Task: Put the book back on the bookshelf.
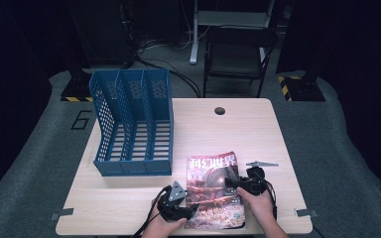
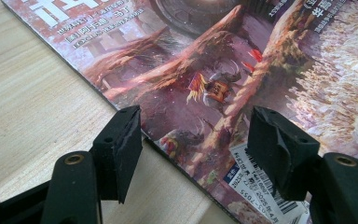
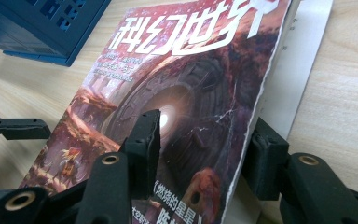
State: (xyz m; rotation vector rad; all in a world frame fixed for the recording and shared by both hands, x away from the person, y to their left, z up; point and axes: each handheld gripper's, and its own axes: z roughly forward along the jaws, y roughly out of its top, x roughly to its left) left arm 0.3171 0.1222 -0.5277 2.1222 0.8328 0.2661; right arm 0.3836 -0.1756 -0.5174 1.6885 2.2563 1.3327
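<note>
Magazine [image 1: 213, 191] lengthwise toward table's far edge

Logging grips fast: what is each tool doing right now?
Left tool: open, jaws astride the magazine spine edge, not gripping.
Right tool: jaws either side of the lifted cover edge; grip cannot be told.

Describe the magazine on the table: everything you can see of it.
The magazine is a thin glossy issue with a reddish fantasy cover, large white Chinese title characters and a barcode sticker near one corner. It lies near the front edge of the wooden table. Its right cover edge is lifted, a white page showing beneath, between the right gripper's open jaws. The left gripper straddles its left edge.
</note>
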